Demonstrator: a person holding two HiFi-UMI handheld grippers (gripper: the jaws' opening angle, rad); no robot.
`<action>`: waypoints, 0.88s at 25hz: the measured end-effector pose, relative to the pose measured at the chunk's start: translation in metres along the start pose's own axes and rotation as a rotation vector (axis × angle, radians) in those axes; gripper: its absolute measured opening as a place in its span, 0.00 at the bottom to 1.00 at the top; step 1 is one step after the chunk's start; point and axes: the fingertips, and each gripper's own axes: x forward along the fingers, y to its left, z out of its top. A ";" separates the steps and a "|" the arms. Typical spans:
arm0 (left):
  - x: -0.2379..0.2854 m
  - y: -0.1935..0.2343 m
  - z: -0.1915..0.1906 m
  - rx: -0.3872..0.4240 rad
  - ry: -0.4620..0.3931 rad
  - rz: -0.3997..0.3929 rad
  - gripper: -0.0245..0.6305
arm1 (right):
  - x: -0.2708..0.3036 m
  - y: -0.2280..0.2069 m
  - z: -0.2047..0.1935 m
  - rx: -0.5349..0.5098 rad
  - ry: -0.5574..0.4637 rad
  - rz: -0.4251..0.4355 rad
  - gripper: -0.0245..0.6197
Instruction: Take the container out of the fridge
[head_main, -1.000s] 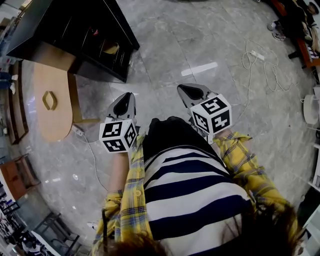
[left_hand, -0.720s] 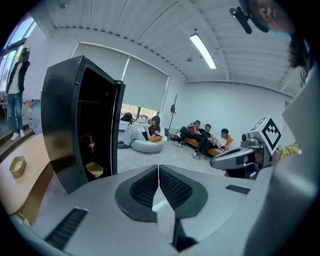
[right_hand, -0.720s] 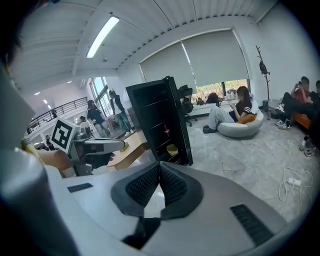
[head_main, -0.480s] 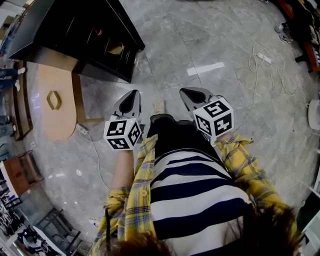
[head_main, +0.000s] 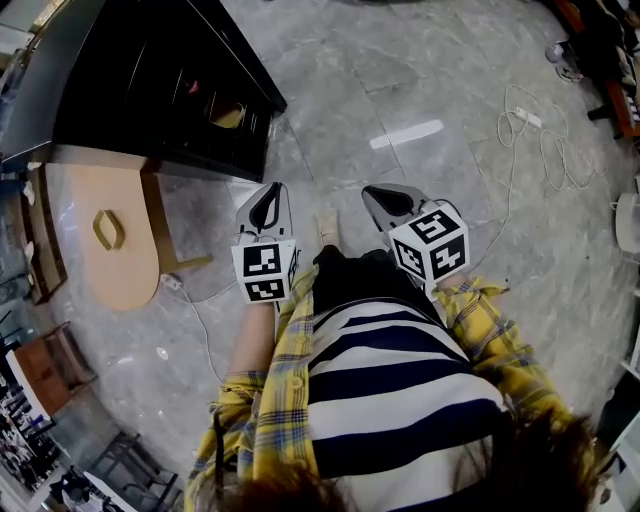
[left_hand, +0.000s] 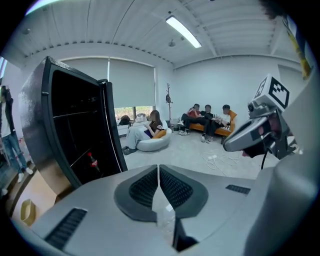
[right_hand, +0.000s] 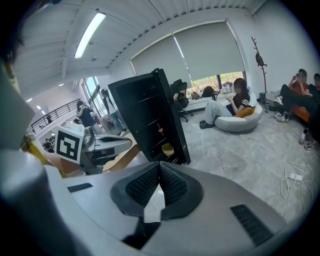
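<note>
A tall black fridge (head_main: 150, 80) stands on the floor ahead and to my left. A yellow container (head_main: 228, 117) sits on a low shelf inside it, also seen in the right gripper view as the container (right_hand: 167, 149). A red bottle (head_main: 192, 88) is on a shelf above it. I cannot tell whether the shelves show through a glass door. My left gripper (head_main: 268, 192) and right gripper (head_main: 376, 194) hang side by side over the floor, short of the fridge, both shut with nothing between the jaws. From the left gripper view the fridge (left_hand: 75, 130) shows the red bottle (left_hand: 93, 161).
A light wooden table (head_main: 110, 235) stands against the fridge's left side. White cables and a power strip (head_main: 530, 125) lie on the grey floor to the right. Several people sit on a sofa (left_hand: 207, 120) and a beanbag (left_hand: 150, 137) across the room.
The fridge has grown larger and nearer in the head view as the person stepped toward it. The left gripper has shifted right, closer to the right one. Both stay shut.
</note>
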 end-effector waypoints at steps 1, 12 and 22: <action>0.005 0.003 0.000 0.003 0.006 -0.006 0.07 | 0.006 -0.002 0.003 0.005 0.004 -0.002 0.08; 0.055 0.055 -0.003 0.053 0.074 -0.020 0.09 | 0.065 -0.008 0.034 0.036 0.047 -0.009 0.08; 0.097 0.093 -0.010 0.082 0.122 -0.029 0.20 | 0.109 -0.016 0.055 0.059 0.068 -0.028 0.08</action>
